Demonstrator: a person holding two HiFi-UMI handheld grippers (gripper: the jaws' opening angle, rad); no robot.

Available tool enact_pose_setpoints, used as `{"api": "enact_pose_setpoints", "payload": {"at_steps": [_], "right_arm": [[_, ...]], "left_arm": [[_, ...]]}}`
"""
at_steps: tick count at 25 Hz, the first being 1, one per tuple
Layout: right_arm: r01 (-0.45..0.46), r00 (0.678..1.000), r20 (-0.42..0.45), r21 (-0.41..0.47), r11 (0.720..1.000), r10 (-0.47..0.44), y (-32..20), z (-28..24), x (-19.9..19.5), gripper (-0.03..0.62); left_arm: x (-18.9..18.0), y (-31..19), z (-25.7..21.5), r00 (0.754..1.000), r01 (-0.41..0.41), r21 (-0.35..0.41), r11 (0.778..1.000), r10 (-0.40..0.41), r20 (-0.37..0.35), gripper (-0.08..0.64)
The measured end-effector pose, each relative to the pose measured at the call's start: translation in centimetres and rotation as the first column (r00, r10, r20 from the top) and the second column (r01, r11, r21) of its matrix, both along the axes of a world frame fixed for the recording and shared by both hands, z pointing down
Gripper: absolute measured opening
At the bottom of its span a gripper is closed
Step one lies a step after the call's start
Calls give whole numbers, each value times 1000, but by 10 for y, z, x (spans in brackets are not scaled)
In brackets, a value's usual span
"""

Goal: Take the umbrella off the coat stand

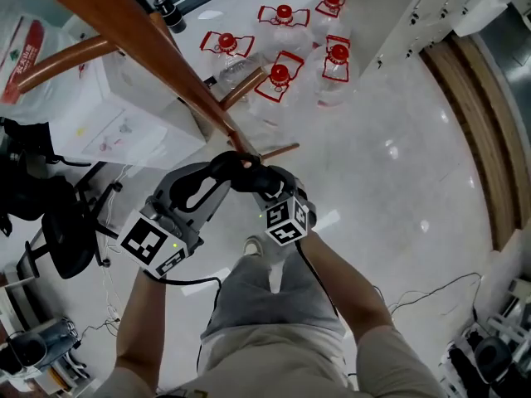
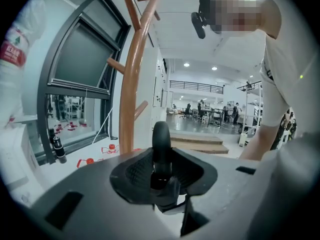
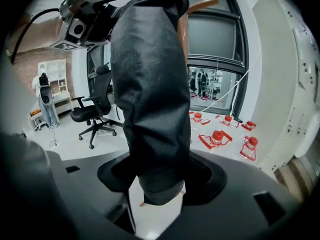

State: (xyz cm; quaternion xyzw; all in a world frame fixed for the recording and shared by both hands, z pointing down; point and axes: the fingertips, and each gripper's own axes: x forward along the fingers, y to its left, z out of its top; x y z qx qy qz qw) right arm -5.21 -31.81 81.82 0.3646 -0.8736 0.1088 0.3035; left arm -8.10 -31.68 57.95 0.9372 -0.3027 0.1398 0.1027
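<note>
Your grey shorts (image 1: pixel 265 305) filled the bottom of the head view, and just beyond them you had both tools on the folded black fabric umbrella (image 3: pixel 150 94). Left gripper (image 2: pixel 161 171) was clamped on its slim rounded handle end, right gripper (image 3: pixel 157 186) closed round the fat fabric body, two holds so it wouldn't swing. It hung right by the brown wooden coat stand (image 2: pixel 131 99); whether it had cleared the peg, I couldn't tell
</note>
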Motion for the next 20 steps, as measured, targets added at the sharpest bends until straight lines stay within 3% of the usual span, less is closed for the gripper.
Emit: {"api": "enact_pose_setpoints", "payload": {"at_steps": [12,20], "right_arm": [[12,998,-59,-9,1000,-13,57,-98,42,259],[-8,994,-105,62,998,15,70,-221,83,259]], "left_arm": [[26,54,-96,998,-9,-5,1000,9,-70,115],[55,84,-217,985,-31,115,993,50,-164,115]]}}
